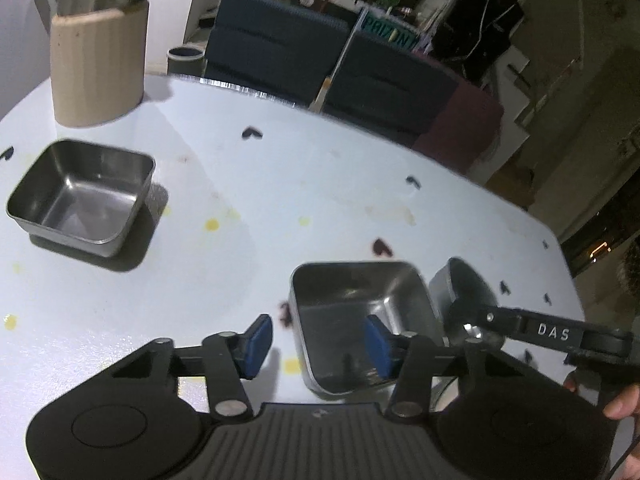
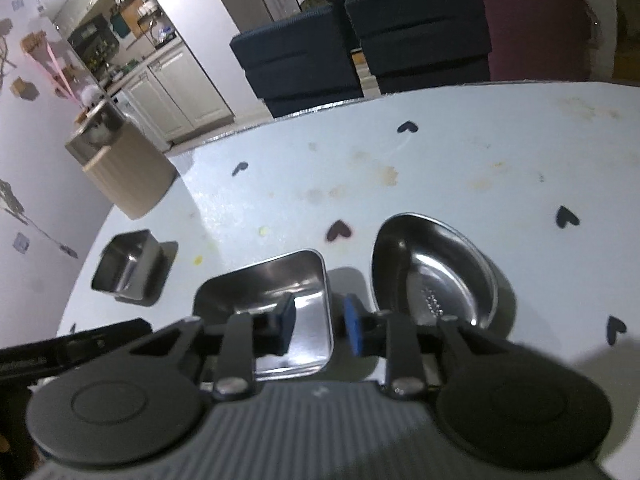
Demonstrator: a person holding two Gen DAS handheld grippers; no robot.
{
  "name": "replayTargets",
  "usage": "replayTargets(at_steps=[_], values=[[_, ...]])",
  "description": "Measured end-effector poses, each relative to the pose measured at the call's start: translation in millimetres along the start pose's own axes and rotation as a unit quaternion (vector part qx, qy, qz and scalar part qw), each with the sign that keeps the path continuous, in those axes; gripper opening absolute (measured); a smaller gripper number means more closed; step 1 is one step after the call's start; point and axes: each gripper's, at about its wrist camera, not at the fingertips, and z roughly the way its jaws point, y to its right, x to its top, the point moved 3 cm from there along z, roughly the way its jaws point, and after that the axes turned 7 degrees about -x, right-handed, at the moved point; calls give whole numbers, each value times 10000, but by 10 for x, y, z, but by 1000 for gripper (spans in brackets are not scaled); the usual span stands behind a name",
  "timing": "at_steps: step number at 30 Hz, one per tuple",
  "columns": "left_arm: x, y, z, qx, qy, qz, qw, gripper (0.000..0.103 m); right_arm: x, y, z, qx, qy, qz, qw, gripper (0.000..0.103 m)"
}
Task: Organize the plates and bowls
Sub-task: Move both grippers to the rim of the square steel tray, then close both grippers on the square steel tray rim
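The left gripper (image 1: 318, 346) has its jaws partly open, one blue pad (image 1: 256, 344) outside the near square tin (image 1: 360, 320) over the bare tabletop (image 1: 280, 184) and the other pad down inside the tin; the tin's left wall stands between them, but the pads do not look pressed on it yet. The right gripper (image 2: 320, 328) is also partly open, with the same tin's right wall (image 2: 326, 312) between its dark pad and its blue pad, and I cannot tell if they pinch it. So both claws sit on one tin (image 2: 272, 312), near the front edge of the tabletop. The step looks like taking hold of this tin to move it. Next, the jaws need to close on the thin walls and both hands need to lift together, so the tin stays flat. It may belong in the other square tin (image 1: 80, 196), which sits well apart toward the left edge, near a tall tan holder (image 1: 98, 68) at the back corner. The right view shows the whole round bowl (image 2: 436, 276) just beside the tin, with little dots in its bottom. The left view only shows a slice of that bowl (image 1: 460, 284), but it shows the far square tin big and clear, and fingers (image 1: 624, 400) on the right handle.
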Motion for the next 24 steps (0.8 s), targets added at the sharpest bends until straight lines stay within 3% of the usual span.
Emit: replayTargets(at_steps=[12, 15, 20, 24], values=[[22, -126, 294, 201, -332, -64, 9992, 45, 17, -211, 437, -335, -337, -577, 9972, 33], [19, -140, 345, 200, -304, -101, 9993, 42, 4, -190, 500, -359, -422, -632, 9965, 23], [-2, -136, 446, 164, -424, -130, 9989, 16, 4, -165, 511, -331, -448, -665, 9962, 12], [-6, -129, 444, 148, -451, -131, 9988, 11, -5, -160, 490, -357, -452, -741, 9956, 8]])
